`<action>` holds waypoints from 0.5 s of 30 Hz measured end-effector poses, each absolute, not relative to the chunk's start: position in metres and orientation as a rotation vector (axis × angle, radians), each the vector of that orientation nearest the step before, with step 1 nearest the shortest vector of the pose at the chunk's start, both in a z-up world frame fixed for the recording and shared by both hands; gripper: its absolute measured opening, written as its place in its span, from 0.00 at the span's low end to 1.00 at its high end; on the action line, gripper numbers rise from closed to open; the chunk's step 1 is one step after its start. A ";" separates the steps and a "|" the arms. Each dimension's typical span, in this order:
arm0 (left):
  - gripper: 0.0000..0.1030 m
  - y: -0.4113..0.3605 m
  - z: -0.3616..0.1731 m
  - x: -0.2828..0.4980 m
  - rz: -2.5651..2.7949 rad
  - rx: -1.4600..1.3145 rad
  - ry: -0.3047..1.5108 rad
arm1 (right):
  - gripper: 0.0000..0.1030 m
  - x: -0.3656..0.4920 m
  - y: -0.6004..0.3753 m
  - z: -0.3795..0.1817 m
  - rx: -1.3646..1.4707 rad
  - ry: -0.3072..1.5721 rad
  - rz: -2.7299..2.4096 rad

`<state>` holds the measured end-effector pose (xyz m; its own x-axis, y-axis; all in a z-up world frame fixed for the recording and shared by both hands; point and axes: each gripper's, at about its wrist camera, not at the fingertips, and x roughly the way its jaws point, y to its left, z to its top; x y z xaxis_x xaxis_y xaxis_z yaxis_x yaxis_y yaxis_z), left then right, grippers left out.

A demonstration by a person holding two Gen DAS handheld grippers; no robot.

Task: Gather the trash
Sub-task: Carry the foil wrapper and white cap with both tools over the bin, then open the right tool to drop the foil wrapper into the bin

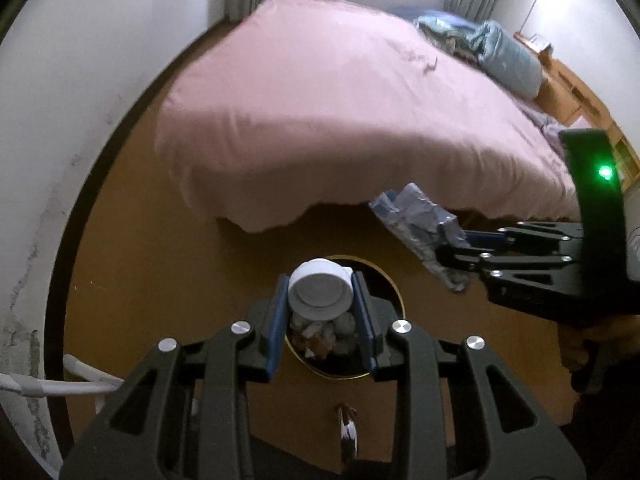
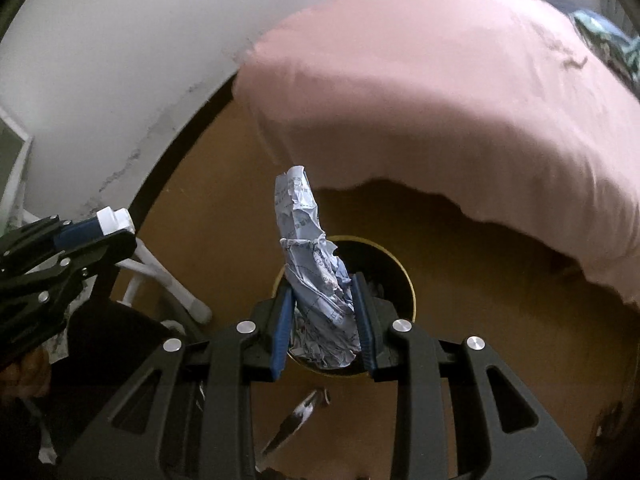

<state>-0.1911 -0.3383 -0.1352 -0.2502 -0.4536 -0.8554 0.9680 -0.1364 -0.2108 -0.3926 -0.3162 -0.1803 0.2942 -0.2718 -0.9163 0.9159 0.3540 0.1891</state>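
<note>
My left gripper is shut on a small white cup, held bottom toward the camera above a round black trash bin with a gold rim. Crumpled trash lies inside the bin. My right gripper is shut on a crumpled printed paper, also over the bin. In the left wrist view the right gripper comes in from the right with the paper. In the right wrist view the left gripper shows at the left with the cup.
A bed with a pink cover fills the space behind the bin; bedding is piled at its far end. The wooden floor lies around the bin. A small wrapper lies on the floor nearby. White tubing stands by the wall.
</note>
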 end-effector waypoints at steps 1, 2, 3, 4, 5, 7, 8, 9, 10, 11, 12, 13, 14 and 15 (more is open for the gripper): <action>0.30 -0.341 -0.143 -0.194 -1.636 0.779 0.969 | 0.27 -0.396 -0.319 -0.190 0.872 0.946 -0.929; 0.30 -0.347 -0.150 -0.196 -1.638 0.786 0.976 | 0.27 -0.398 -0.321 -0.203 0.902 0.967 -0.923; 0.30 -0.349 -0.156 -0.197 -1.638 0.793 0.978 | 0.27 -0.399 -0.324 -0.211 0.921 0.978 -0.923; 0.30 -0.344 -0.159 -0.197 -1.632 0.805 0.981 | 0.27 -0.401 -0.325 -0.219 0.937 0.988 -0.925; 0.30 -0.345 -0.166 -0.196 -1.628 0.816 0.983 | 0.27 -0.402 -0.326 -0.229 0.958 1.000 -0.921; 0.30 -0.342 -0.170 -0.196 -1.627 0.832 0.985 | 0.27 -0.404 -0.324 -0.240 0.989 1.015 -0.915; 0.30 -0.343 -0.171 -0.196 -1.627 0.838 0.984 | 0.28 -0.404 -0.324 -0.245 1.001 1.022 -0.911; 0.30 -0.341 -0.167 -0.196 -1.626 0.842 0.984 | 0.28 -0.405 -0.323 -0.247 1.007 1.023 -0.906; 0.30 -0.341 -0.167 -0.196 -1.629 0.845 0.985 | 0.28 -0.405 -0.327 -0.250 1.011 1.023 -0.903; 0.30 -0.340 -0.165 -0.197 -1.629 0.846 0.985 | 0.28 -0.406 -0.328 -0.250 1.011 1.022 -0.903; 0.30 -0.340 -0.164 -0.198 -1.630 0.845 0.985 | 0.28 -0.405 -0.330 -0.251 1.012 1.019 -0.904; 0.30 -0.341 -0.165 -0.198 -1.630 0.844 0.989 | 0.28 -0.408 -0.333 -0.249 1.016 1.014 -0.904; 0.30 -0.339 -0.162 -0.197 -1.630 0.843 0.992 | 0.28 -0.407 -0.333 -0.250 1.021 1.010 -0.904; 0.30 -0.338 -0.161 -0.197 -1.630 0.843 0.993 | 0.28 -0.406 -0.334 -0.252 1.024 1.007 -0.906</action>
